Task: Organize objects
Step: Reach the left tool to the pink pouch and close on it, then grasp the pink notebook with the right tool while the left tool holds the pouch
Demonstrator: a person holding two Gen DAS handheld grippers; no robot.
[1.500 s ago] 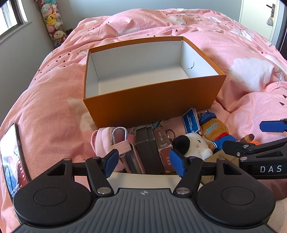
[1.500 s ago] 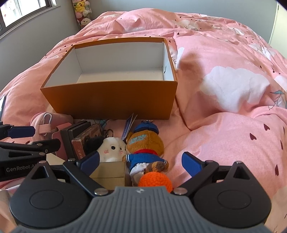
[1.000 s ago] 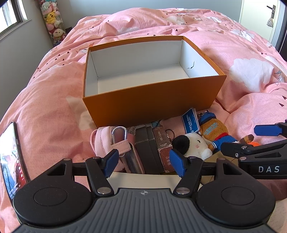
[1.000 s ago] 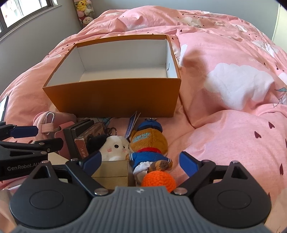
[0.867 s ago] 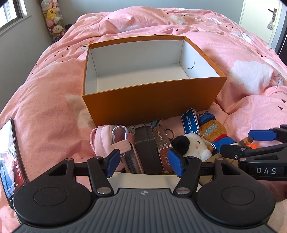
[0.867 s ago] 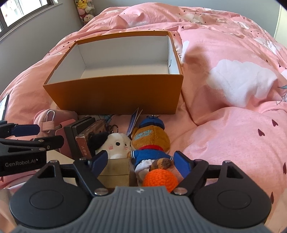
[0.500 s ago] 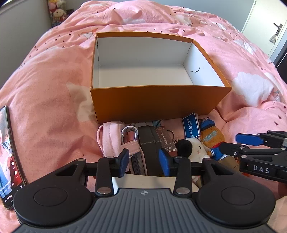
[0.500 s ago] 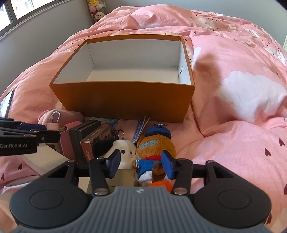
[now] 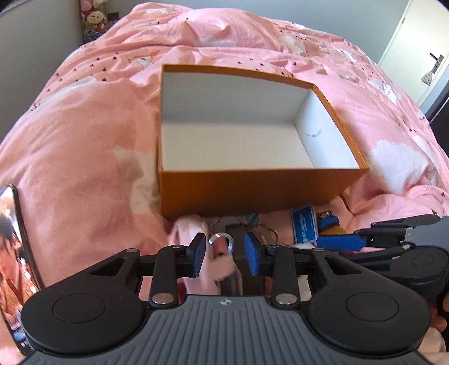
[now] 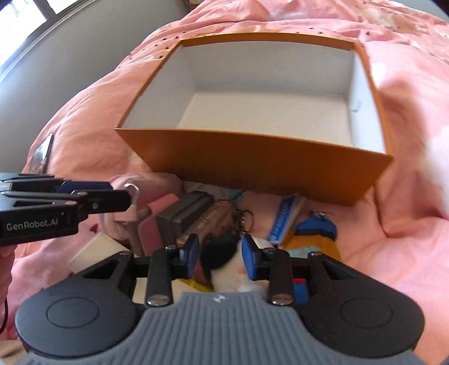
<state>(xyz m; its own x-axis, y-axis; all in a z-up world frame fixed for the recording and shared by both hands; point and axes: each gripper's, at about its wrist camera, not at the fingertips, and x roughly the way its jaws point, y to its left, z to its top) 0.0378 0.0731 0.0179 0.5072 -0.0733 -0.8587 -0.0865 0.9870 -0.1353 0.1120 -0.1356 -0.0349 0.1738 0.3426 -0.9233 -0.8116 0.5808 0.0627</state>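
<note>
Both grippers have dropped in over the pile w/ jaws closing — left gripper point(image 9: 224, 254) around the pink pouch point(image 9: 193, 235) w/ its carabiner, right gripper point(image 10: 220, 254) around the black-and-white plush point(image 10: 224, 261) — neither clearly clamped yet, so first pickups look imminent; orange box point(image 9: 252, 193), just behind, is empty.

Open orange cardboard box point(image 9: 252, 193) sits mid-frame on the pink patterned duvet point(image 9: 84, 146), nothing inside it. Clutter lies in a row just below its near wall: pink pouch with metal carabiner ring point(image 9: 221, 243) at left, dark flat cases point(image 10: 185, 216) standing on edge right of it, black-and-white plush toy point(image 10: 224, 261) below those, blue printed card point(image 9: 304, 228) further right, orange-and-blue plush doll point(image 10: 317, 238) at the row's right end. Smartphone point(image 9: 14, 252) lies on the duvet at the far left edge. Stuffed toys point(image 9: 94, 14) stand at upper left behind the bed; white door point(image 9: 415, 50) at upper right.
</note>
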